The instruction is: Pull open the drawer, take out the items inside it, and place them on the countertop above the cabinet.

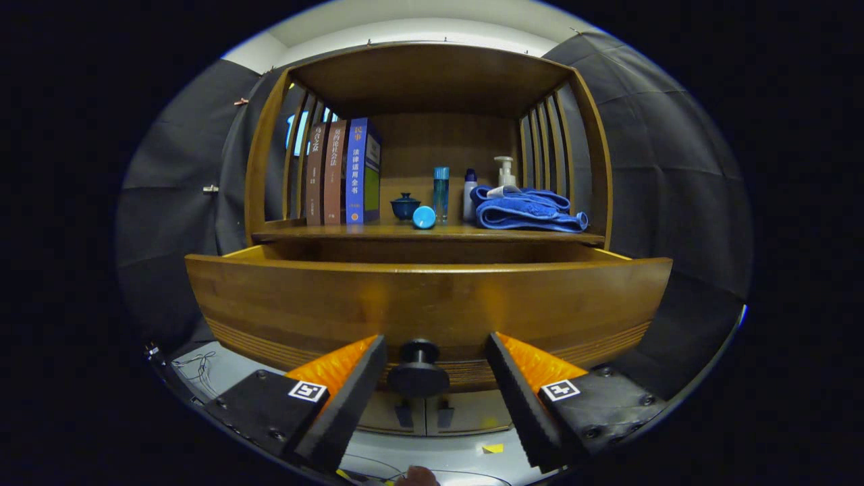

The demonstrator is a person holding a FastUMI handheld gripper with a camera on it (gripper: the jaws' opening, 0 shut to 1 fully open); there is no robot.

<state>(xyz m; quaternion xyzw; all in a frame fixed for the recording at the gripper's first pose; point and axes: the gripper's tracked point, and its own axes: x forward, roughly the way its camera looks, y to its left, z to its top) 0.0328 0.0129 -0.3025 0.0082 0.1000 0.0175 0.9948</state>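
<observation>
Tongs (426, 374) nearest the lens, fingers (351, 398) spread apart, one on either side of the dark round knob (418, 370) and not touching it. Knob fixed to the middle of the wooden drawer (425, 304) front, drawer pulled out from the cabinet; inside hidden behind the front panel, contents impossible to tell. Beyond and above, the worktop (324, 234) of the cabinet, roofed and walled by a slatted wooden frame (260, 148). Toward the left end of the worktop, three upright books (341, 172), two brown and one blue. Near the middle, a small dark blue lidded cup (405, 206), a light blue ball (424, 217) at the front edge just beside it, and a tall clear blue bottle (441, 194). Toward the right end, a white bottle with a dark cap (470, 196), a pump dispenser (505, 172), and a folded blue towel (530, 210) lying in front of them. Below the drawer, two closed cabinet doors (425, 413) with small handles.
</observation>
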